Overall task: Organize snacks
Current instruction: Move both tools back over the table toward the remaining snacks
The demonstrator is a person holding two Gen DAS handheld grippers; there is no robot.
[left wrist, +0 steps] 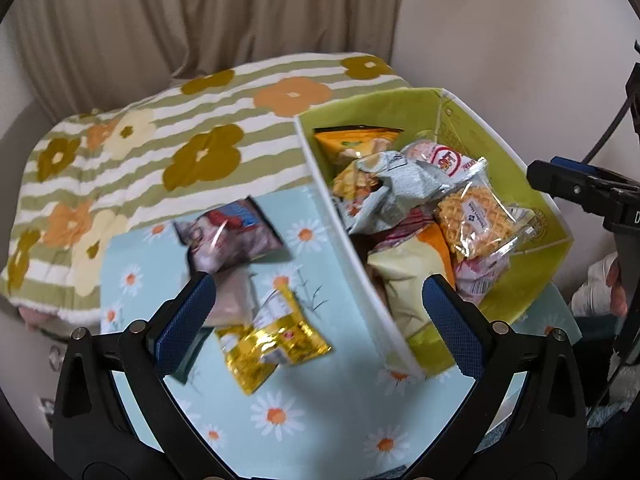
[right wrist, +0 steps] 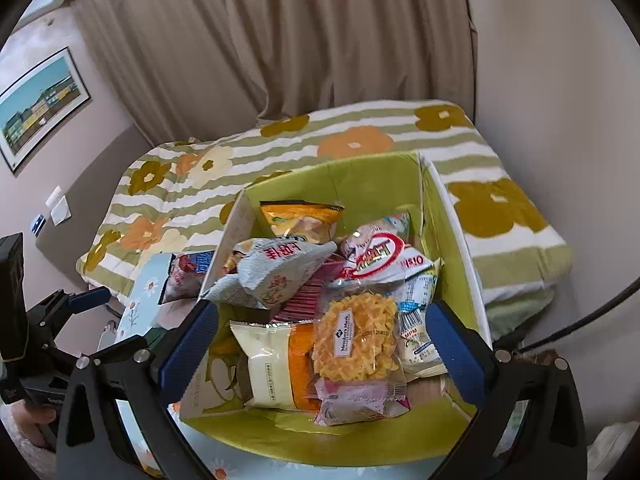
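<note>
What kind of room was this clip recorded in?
Most likely a bedroom at home: a flowered, striped quilt covers what looks like a bed, floor-length beige curtains hang behind it, and a framed picture is on the wall.

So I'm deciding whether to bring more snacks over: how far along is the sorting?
Mostly done: the green box already holds a pile of packets, the clear-wrapped yellow waffle snack on top. Nothing is in hand; the left gripper and right gripper are both open and empty. Left: the crinkled gold foil packet, the red-and-grey packet and a pale pink packet on the daisy cloth.
</note>
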